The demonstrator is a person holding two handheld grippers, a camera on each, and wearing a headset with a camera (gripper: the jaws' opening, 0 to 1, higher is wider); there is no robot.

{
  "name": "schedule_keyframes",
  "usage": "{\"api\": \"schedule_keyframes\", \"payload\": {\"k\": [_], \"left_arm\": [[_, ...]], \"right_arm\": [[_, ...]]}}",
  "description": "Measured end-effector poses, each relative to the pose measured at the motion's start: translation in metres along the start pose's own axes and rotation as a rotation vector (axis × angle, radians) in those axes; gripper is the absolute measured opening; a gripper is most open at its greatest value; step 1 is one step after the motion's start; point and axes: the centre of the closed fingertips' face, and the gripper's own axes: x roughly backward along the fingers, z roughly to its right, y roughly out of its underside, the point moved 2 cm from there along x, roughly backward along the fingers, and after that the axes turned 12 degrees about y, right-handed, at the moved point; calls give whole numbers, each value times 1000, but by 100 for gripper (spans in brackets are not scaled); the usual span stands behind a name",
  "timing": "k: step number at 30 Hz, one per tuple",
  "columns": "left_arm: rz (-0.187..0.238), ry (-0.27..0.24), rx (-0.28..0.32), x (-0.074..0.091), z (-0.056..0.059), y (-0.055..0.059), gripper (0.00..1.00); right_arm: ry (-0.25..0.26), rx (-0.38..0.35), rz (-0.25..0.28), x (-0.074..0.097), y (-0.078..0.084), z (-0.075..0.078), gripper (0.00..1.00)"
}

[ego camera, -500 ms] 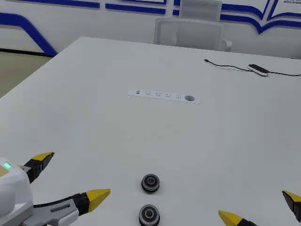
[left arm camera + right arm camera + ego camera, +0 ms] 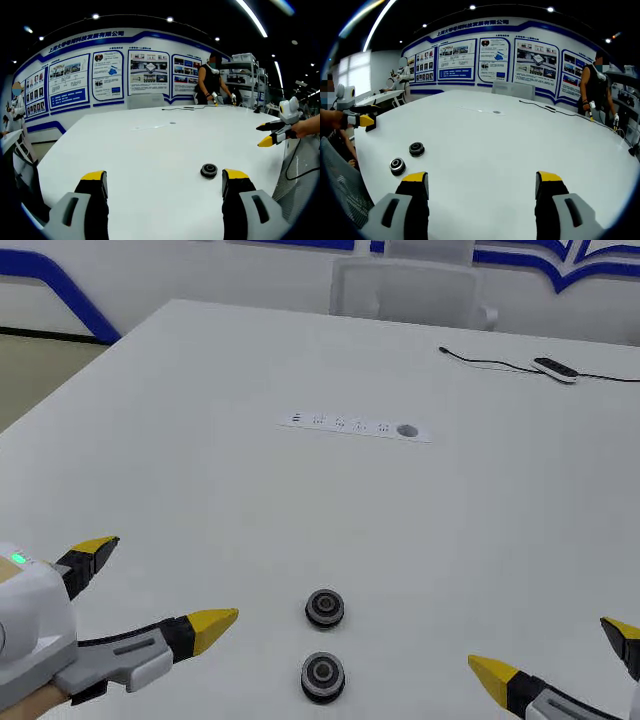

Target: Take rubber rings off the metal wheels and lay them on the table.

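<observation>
Rubber rings point(image 2: 310, 609) are reading as the dark outer bands on both metal wheels, though they are too small to be sure of. By that judgement nothing is done yet and no ring is laid down.

Head view: the far wheel point(image 2: 324, 608) and the near wheel point(image 2: 323, 677) are sitting on the table point(image 2: 300, 490) close to its near edge, about mid-width. One is just behind the other, and they are apart, not touching. On the near left, the left gripper point(image 2: 158, 583) is hovering with its jaws spread wide, grasping nothing. The right gripper point(image 2: 553, 650) is hanging at the near right, also released and empty. Neither is touching a wheel.

Left gripper view: its own jaws are standing wide apart with nothing between them. One wheel point(image 2: 209, 170) is lying farther out on the table, just inside the right-hand jaw; I cannot tell which of the two it is. At the right side, the right gripper point(image 2: 263, 135) is showing with its tips parted.

Right gripper view: its own jaws are parted and empty. Off to the left, by the table's near edge, the far wheel point(image 2: 416, 149) and near wheel point(image 2: 397, 166) are sitting with their dark bands on. Beyond them the left gripper point(image 2: 362, 116) is hanging, released.

Judging from this, the whole task is remaining: both rings are waiting to be pulled off and laid on the table.
</observation>
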Motion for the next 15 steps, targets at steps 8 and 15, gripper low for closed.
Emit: {"api": "schedule_keyframes", "payload": {"k": [8, 15], "left_arm": [[7, 0, 3, -1, 0, 0, 98], [4, 4, 7, -1, 1, 3, 97]], "right_arm": [[-6, 3, -4, -1, -1, -2, 89], [-12, 9, -5, -1, -3, -3, 89]]}}
